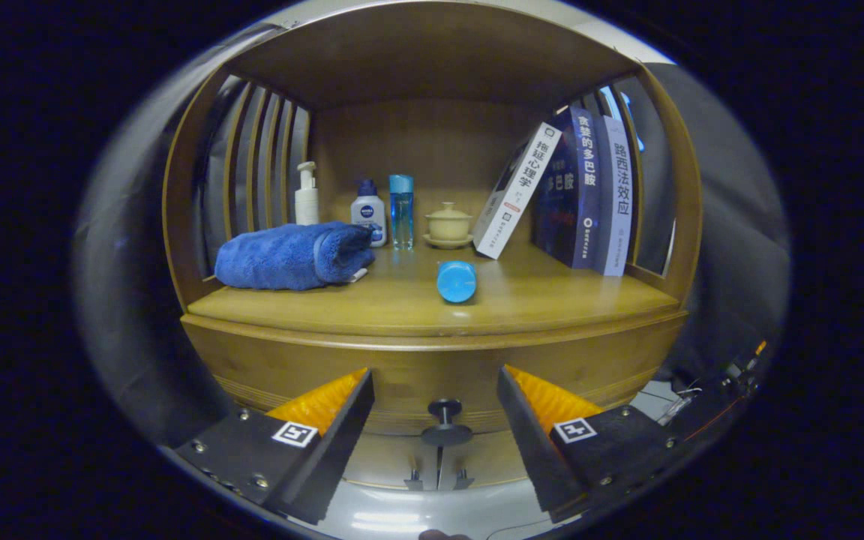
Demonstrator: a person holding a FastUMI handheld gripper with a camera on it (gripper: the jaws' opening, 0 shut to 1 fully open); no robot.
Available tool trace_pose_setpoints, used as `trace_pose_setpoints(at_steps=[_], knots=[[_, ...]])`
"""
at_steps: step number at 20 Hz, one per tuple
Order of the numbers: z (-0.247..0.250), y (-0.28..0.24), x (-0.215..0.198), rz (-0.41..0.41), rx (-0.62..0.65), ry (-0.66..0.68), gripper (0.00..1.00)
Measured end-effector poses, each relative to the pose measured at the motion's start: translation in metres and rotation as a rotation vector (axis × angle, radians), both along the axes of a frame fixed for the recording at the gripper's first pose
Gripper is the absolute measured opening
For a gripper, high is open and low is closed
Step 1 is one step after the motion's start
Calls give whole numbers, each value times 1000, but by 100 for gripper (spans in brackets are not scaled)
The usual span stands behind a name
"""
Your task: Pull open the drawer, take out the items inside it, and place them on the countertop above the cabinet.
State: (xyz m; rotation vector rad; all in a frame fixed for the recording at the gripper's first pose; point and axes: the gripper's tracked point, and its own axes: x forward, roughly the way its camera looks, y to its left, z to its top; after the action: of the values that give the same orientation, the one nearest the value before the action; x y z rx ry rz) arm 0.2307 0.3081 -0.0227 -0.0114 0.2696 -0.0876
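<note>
Wooden cabinet (432, 352) ahead, fingers (436, 409) spread wide, empty, flanking the closed drawer's knob (445, 420) without touching.

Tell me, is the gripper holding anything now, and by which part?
Nothing is held. The gripper is open, and the drawer knob stands between its fingers, untouched.

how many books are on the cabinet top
3, all beyond the fingers at the back right of the countertop: a white book leaning against a dark blue book, then a light blue-grey book outermost. More could be hidden behind.
</note>
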Motion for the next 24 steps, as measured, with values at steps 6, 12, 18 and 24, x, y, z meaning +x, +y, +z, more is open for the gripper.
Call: trace_pose_setpoints(at_steps=[6, 12, 18, 24], knots=[[23, -6, -37, 0, -5, -29, 99], [106, -14, -93, -9, 6, -146, 99], [211, -16, -155, -34, -58, -307, 98], [298, 1, -216, 1, -13, -421, 98]])
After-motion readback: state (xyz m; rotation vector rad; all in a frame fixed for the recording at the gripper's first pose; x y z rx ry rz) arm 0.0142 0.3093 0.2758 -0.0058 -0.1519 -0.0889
